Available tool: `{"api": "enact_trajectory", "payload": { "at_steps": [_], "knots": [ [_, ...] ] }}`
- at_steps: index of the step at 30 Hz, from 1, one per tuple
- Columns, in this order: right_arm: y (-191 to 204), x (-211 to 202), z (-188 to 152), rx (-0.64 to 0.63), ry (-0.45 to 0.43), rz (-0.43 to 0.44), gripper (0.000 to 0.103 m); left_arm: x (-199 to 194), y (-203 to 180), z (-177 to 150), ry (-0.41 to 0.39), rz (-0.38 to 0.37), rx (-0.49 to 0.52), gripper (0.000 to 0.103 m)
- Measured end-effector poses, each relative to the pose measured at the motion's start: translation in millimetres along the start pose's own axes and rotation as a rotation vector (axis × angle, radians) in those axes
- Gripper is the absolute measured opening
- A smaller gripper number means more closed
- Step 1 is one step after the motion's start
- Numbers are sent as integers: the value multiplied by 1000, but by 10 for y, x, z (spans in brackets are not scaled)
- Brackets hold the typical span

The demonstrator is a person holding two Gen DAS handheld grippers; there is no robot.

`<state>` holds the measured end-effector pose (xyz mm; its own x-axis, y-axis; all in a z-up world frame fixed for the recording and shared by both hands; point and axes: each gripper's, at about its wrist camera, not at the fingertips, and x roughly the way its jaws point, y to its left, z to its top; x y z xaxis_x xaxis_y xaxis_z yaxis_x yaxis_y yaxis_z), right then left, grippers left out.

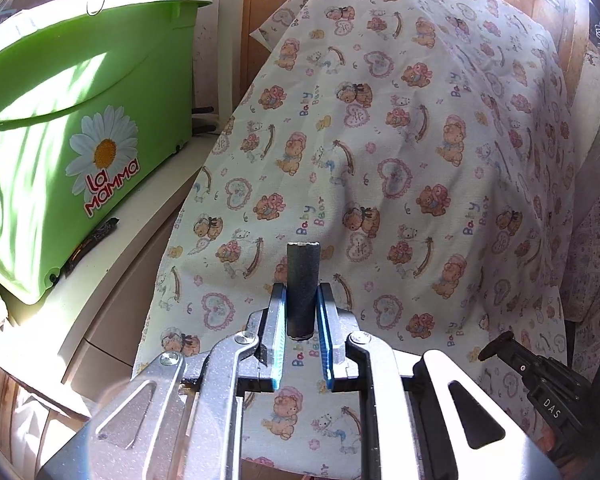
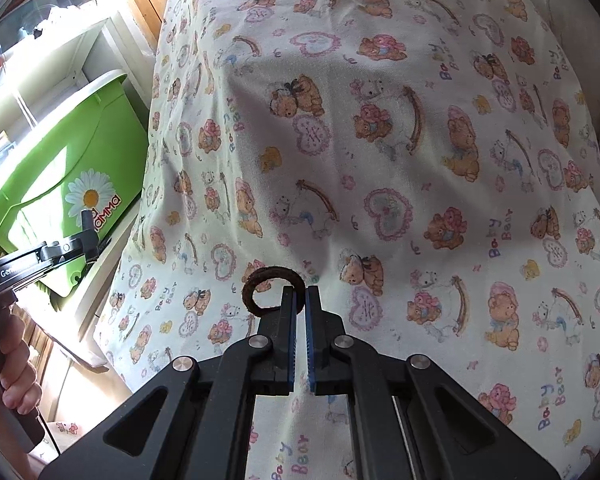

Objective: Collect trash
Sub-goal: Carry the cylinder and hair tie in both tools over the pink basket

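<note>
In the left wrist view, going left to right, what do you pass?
Green La Mamma bucket → white shelf edge → dark cylinder pinched in the left hand-held gripper, over the teddy-bear print cloth → the black right hand-held gripper at the far right.

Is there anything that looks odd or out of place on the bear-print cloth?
Nothing lies loose on the cloth. The left gripper holds a dark cylinder; the right gripper pinches a rusty-looking ring.
</note>
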<state>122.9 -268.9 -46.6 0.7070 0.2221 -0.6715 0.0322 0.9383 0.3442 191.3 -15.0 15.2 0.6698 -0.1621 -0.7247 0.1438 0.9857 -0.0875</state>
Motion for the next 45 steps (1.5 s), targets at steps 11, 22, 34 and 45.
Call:
{"api": "enact_trajectory", "payload": {
  "at_steps": [11, 22, 34, 45],
  "knots": [
    [120, -472, -222, -90, -31, 5, 5, -106, -229, -188, -56, 100, 143, 14],
    [270, -1043, -550, -136, -69, 59, 5, -546, -503, -475, -41, 18, 152, 14],
    [419, -1236, -1008, -172, -7, 106, 5, -1034, -643, -1221, 14, -43, 138, 14],
    [578, -997, -1314, -241, 97, 67, 5, -637, -394, -1555, 191, -93, 51, 14]
  ]
}}
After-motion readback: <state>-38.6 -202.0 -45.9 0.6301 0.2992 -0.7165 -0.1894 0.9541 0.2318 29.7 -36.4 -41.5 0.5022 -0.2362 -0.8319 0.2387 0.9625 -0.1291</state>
